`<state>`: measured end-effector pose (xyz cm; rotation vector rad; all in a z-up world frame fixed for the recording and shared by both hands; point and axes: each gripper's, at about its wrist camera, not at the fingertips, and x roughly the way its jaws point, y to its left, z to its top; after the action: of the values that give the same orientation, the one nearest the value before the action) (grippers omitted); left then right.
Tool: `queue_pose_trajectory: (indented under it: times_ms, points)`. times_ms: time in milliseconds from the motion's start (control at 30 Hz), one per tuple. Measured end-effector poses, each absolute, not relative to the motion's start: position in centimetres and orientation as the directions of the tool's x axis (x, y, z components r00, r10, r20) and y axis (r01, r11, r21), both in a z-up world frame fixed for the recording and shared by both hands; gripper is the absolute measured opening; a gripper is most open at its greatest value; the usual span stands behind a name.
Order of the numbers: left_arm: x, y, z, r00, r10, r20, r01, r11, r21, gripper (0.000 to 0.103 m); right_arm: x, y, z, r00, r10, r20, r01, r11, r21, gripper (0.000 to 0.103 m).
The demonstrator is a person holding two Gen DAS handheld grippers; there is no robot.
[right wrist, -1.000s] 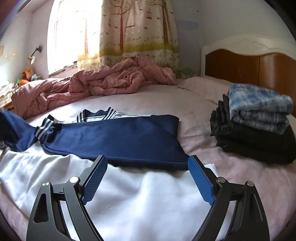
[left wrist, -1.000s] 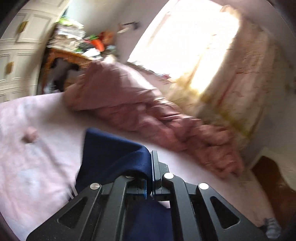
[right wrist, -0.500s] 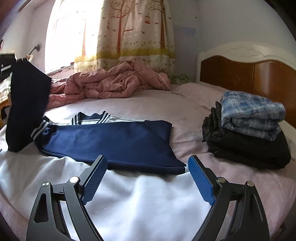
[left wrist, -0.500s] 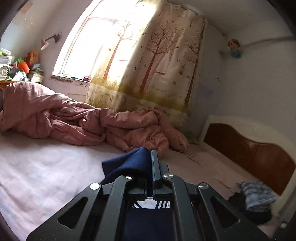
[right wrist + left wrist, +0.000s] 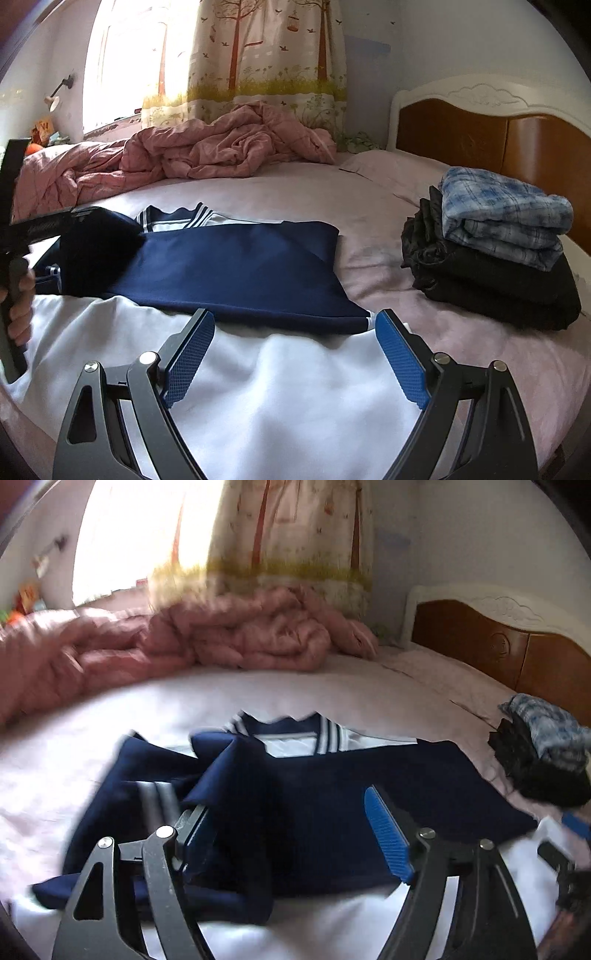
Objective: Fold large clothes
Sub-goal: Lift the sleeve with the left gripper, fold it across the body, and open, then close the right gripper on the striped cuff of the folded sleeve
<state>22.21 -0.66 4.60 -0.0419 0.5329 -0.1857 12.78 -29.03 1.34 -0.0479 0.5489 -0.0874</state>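
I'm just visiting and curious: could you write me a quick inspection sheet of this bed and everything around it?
Surface: bed sheet, pale pink.
Job's things: navy and white jacket spread flat, sleeves folded across; its left sleeve lies between open jaws.
Clutter: folded clothes stack; crumpled pink quilt.
Grippers: left gripper jaws just opened; right gripper open, empty.
Cables: nothing seen.
Surroundings: tree curtain, headboard.

Pink quilt (image 5: pixel 236 635) and curtain (image 5: pixel 280 546) motion-blurred, upper centre; folded pile (image 5: pixel 543 753) smeared, right edge; left hand (image 5: pixel 20 302) cut off, left edge.
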Motion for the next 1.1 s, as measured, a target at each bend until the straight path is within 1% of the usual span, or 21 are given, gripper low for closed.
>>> queue_pose_trajectory:
  times_ms: [133,233,367,433,467,500,533,567,600,700,767,867,967,1000,1033,1067,1100]
  points:
    - [19.0,1.7,5.3,0.871,-0.165,-0.463,0.148,0.986,-0.073,0.085,12.8,-28.6,1.1,0.848,-0.1,-0.521,0.062,0.994,-0.09,0.09]
    - [17.4,4.2,5.6,0.892,-0.121,-0.436,0.103,0.993,-0.064,0.087,12.7,-28.4,0.9,0.849,-0.102,-0.519,0.059,0.993,-0.098,0.09]
    - [17.0,9.0,4.6,0.893,-0.039,-0.448,0.005,0.997,-0.076,0.089,12.7,-27.9,0.8,0.848,-0.107,-0.518,0.053,0.992,-0.117,0.09]
    - [16.8,11.1,3.6,0.893,0.025,-0.45,-0.041,0.999,-0.027,0.089,12.6,-27.5,0.8,0.853,-0.103,-0.511,0.041,0.99,-0.132,0.09]
    - [17.1,12.1,2.8,0.879,0.072,-0.471,-0.074,0.997,0.014,0.089,12.5,-27.3,0.8,0.856,-0.094,-0.509,0.027,0.99,-0.137,0.09]
    - [17.5,13.2,2.1,0.856,0.11,-0.505,-0.106,0.994,0.038,0.085,12.4,-26.9,0.9,0.859,-0.073,-0.507,-0.001,0.989,-0.145,0.09]
    - [17.9,14.2,1.6,0.84,0.106,-0.532,-0.111,0.994,0.024,0.081,12.3,-26.4,1.0,0.859,-0.047,-0.509,-0.032,0.989,-0.147,0.09]
    - [18.5,15.1,1.2,0.823,0.081,-0.563,-0.102,0.995,-0.006,0.081,12.0,-26.0,1.1,0.858,-0.028,-0.512,-0.051,0.989,-0.138,0.09]
    - [19.1,15.8,0.7,0.803,0.066,-0.592,-0.099,0.995,-0.023,0.078,12.0,-25.6,1.2,0.856,-0.007,-0.516,-0.066,0.99,-0.122,0.09]
    - [20.9,17.4,-1.2,0.721,0.088,-0.687,-0.151,0.988,-0.032,0.069,12.5,-23.5,1.8,0.837,0.062,-0.543,-0.117,0.991,-0.066,0.09]
    - [21.6,18.1,-2.5,0.69,0.071,-0.72,-0.167,0.984,-0.063,0.069,12.9,-21.0,2.3,0.824,0.105,-0.556,-0.173,0.982,-0.071,0.09]
    - [21.8,19.5,-3.4,0.684,0.032,-0.729,-0.193,0.971,-0.139,0.069,13.8,-16.7,3.3,0.801,0.169,-0.574,-0.26,0.962,-0.08,0.09]
    - [21.1,20.1,-3.5,0.703,-0.001,-0.711,-0.188,0.964,-0.187,0.069,15.7,-11.9,4.1,0.747,0.262,-0.611,-0.356,0.934,-0.034,0.089]
    - [21.0,20.0,-3.4,0.707,-0.005,-0.707,-0.187,0.963,-0.193,0.069,16.5,-10.5,4.2,0.73,0.285,-0.621,-0.38,0.925,-0.022,0.087]
    - [20.9,20.0,-3.5,0.709,-0.008,-0.705,-0.187,0.962,-0.199,0.069,17.7,-8.6,4.0,0.707,0.308,-0.637,-0.409,0.913,-0.013,0.08]
    - [20.9,20.0,-3.5,0.709,-0.009,-0.705,-0.189,0.961,-0.203,0.069,18.5,-7.2,3.7,0.69,0.314,-0.652,-0.427,0.904,-0.015,0.077]
    - [20.9,20.0,-3.6,0.709,-0.009,-0.705,-0.19,0.96,-0.204,0.069,19.9,-5.2,3.1,0.663,0.314,-0.679,-0.449,0.893,-0.025,0.076]
